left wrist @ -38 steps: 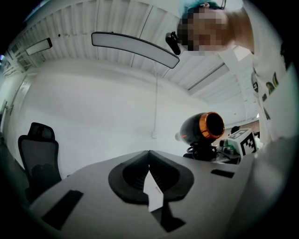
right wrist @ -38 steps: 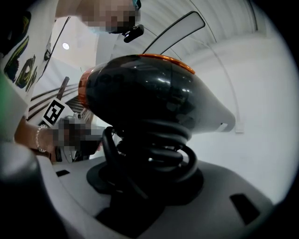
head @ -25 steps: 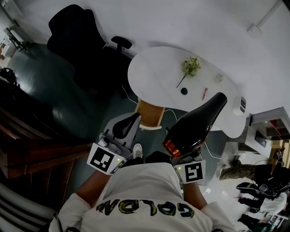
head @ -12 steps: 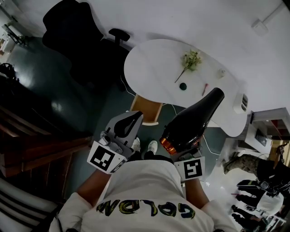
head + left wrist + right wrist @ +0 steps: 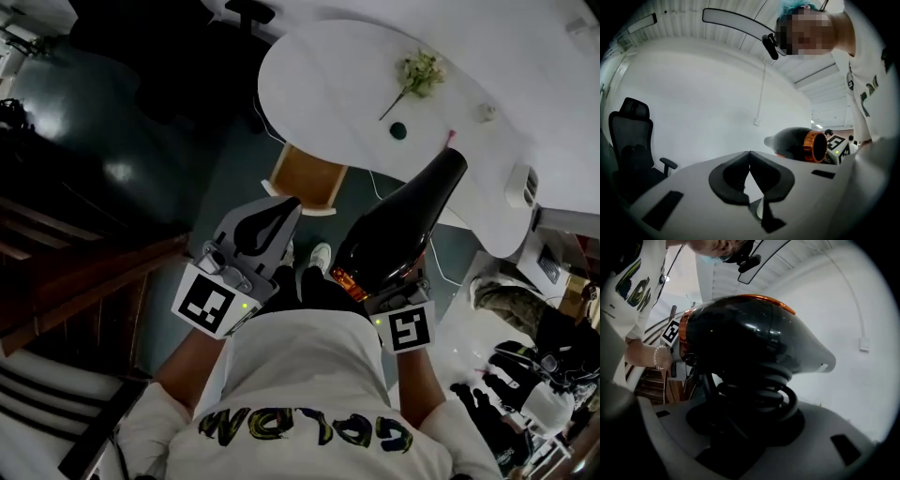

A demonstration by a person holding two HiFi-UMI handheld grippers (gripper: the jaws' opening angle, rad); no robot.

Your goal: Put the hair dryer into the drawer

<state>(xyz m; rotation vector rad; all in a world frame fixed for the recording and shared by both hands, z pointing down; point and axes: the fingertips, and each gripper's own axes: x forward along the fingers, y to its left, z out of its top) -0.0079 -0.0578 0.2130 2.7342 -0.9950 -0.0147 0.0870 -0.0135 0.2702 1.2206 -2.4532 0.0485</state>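
- Though not yet stowed, clamping the hair dryer firmly in the right tongs, nozzle toward one o'clock.
- With left tongs pressed together, empty, at nine o'clock.
- Left to do: lowering it into the open drawer at ten o'clock, under the counter.

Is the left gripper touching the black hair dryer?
Apart. The head view shows floor and a shoe between the left gripper and the hair dryer.
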